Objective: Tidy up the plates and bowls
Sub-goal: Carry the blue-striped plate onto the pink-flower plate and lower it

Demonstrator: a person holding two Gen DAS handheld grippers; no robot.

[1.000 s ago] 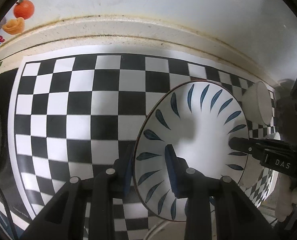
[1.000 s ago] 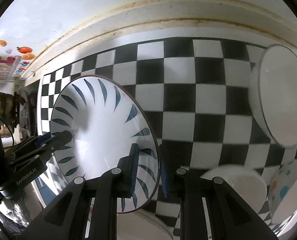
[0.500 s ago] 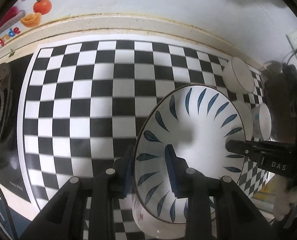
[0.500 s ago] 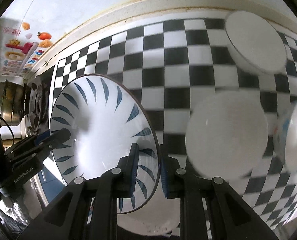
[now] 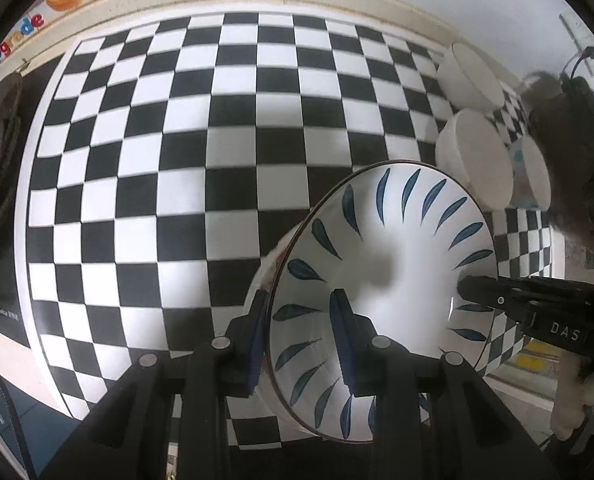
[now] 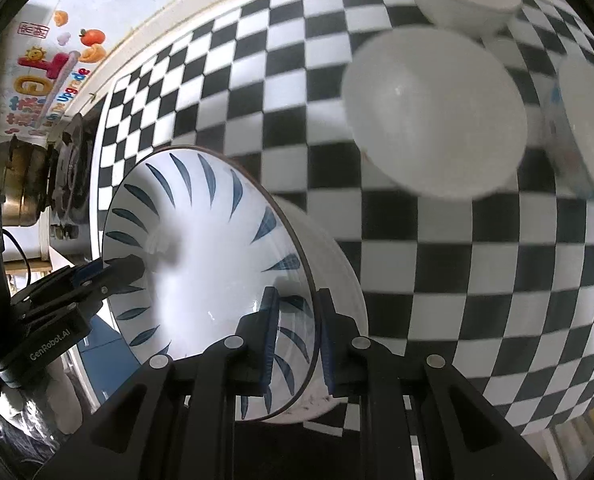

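Presently the blue-leaf bowl [image 5: 385, 280] hangs above the checkered mat [image 5: 177, 160], pinched at opposite rims: left gripper [image 5: 299, 340] and right gripper [image 6: 295, 334] each have jaws narrowed onto its wall. Recommended: keep both grips level, move together, and lower clear of the white bowls [image 6: 433, 116] nearby.

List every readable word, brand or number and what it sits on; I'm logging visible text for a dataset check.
"GenRobot.AI": on the left tongs body, seen in the right wrist view.
"DAS": on the right tongs body, cut off at the frame edge.
"Upgrade": on the fruit wall sticker; its other characters are too blurred to read.
Small print at the checkered mat edge: too small to read.
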